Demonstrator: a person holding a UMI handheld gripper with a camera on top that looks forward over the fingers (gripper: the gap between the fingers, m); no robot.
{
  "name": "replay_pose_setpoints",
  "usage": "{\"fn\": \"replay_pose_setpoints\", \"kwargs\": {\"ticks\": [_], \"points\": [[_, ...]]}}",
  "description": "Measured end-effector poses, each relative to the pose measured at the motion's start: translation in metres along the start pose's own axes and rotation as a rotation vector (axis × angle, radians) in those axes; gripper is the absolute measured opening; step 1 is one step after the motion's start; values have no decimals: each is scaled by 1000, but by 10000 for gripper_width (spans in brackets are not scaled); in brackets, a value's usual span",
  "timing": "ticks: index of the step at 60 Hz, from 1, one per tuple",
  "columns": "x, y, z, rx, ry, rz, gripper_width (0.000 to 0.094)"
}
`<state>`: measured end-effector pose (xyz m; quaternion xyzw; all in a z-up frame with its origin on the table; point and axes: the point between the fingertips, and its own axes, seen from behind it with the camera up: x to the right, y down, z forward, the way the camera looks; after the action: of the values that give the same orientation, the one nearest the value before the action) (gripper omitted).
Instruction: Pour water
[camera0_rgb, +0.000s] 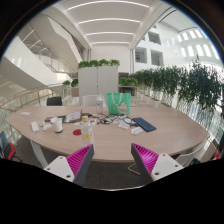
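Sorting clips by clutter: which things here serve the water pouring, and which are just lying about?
Job: open fingers; green container and small bottles on the table, probably.
Lying about: dark flat case, white papers, plants, cabinets.

So the tongs (112, 160) were open, pink pads (76, 160) spread wide with nothing between them. Well beyond them sat a big oval desk (150, 140) with small clutter, a green pitcher-looking thing (118, 103) toward the back, and a dark tablet (144, 125) nearby. Plants (185, 85) lined one side.
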<state>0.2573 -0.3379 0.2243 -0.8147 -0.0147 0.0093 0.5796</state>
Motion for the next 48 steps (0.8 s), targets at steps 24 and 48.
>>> {"fn": "replay_pose_setpoints", "kwargs": {"ticks": [24, 48], "points": [[-133, 48, 234, 155, -87, 10, 817], [-143, 44, 334, 126, -35, 44, 388]]}}
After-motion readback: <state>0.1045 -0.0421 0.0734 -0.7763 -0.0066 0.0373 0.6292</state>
